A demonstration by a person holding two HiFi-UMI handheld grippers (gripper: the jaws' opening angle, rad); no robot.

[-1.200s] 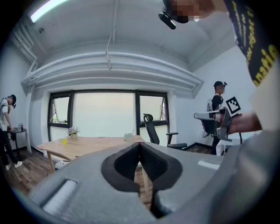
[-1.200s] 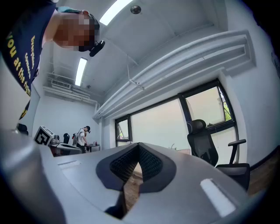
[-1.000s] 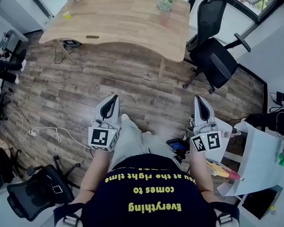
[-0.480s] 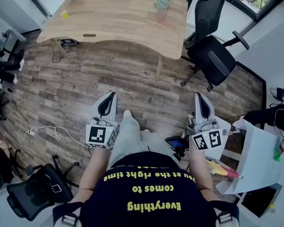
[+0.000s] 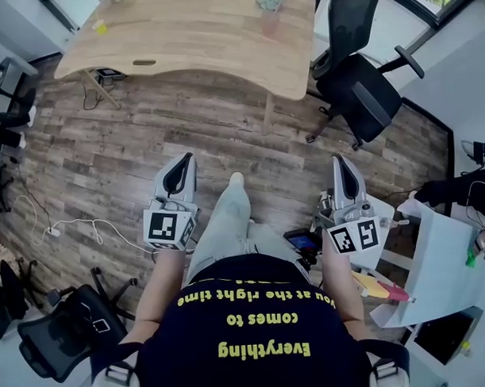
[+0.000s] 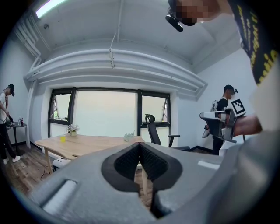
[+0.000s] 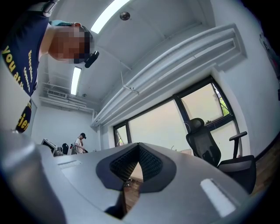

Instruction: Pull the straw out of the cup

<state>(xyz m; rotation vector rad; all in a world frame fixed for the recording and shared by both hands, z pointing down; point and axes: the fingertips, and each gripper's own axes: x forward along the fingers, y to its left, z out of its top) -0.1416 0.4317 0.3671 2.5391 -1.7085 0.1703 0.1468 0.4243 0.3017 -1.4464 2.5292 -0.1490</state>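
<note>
Your left tool (image 5: 184,162) and right tool (image 5: 341,163): both pressed together, empty, above floor (image 5: 130,145). Cup (image 5: 269,13) on tabletop (image 5: 189,40) at 12 o'clock, well apart from tools; straw too small to discern.

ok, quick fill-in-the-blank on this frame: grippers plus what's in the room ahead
1. The left gripper and the right gripper both have their jaws ____, with nothing between them.
2. The table ahead of the person has a ____ top.
3. In the head view, the black office chair stands at the table's ____ end.

Missing words: shut; wooden; right
</note>
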